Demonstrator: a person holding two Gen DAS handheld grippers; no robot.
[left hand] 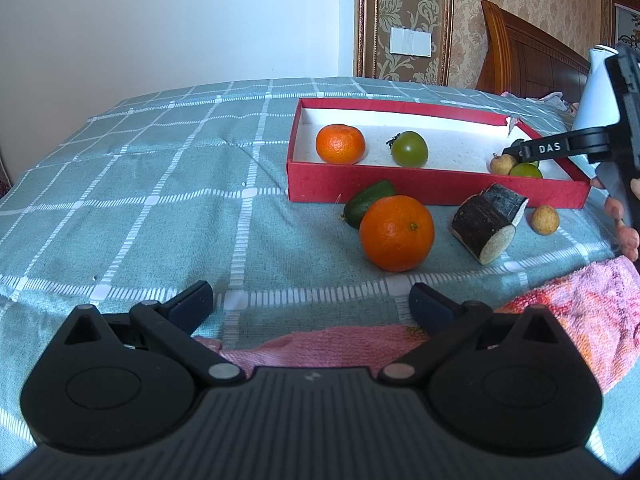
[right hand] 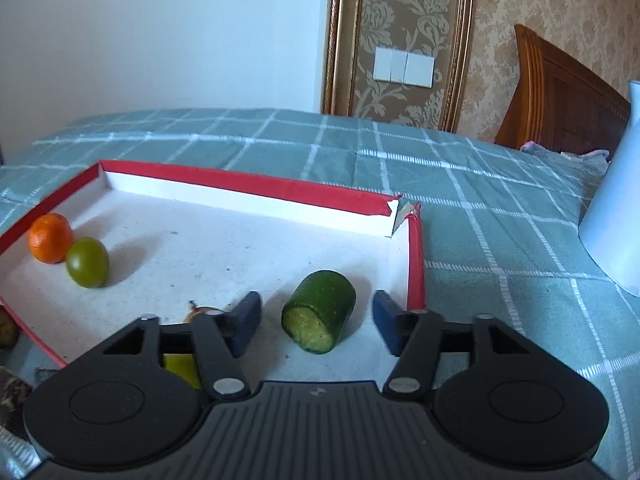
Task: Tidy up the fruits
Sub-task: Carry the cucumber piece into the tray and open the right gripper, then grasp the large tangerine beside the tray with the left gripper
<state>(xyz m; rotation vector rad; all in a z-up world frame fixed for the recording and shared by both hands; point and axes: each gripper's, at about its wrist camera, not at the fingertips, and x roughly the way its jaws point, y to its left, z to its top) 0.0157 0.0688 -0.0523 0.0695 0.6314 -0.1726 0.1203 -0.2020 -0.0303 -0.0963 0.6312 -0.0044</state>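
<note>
Our right gripper stands spread around the short green cucumber piece, untouched, its long axis pointing toward us.

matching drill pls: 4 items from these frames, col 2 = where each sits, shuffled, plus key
Items
1. cucumber chunk
2. big orange
3. green tomato
4. dark cut log piece

Places
A. in the red box, beside the small orange
B. on the bedspread, just in front of the box, whole cucumber behind it
C. in the box, between the open fingers of the right hand-held gripper
D. on the bedspread, next to a longan

Pairs: 1-C, 2-B, 3-A, 4-D
</note>
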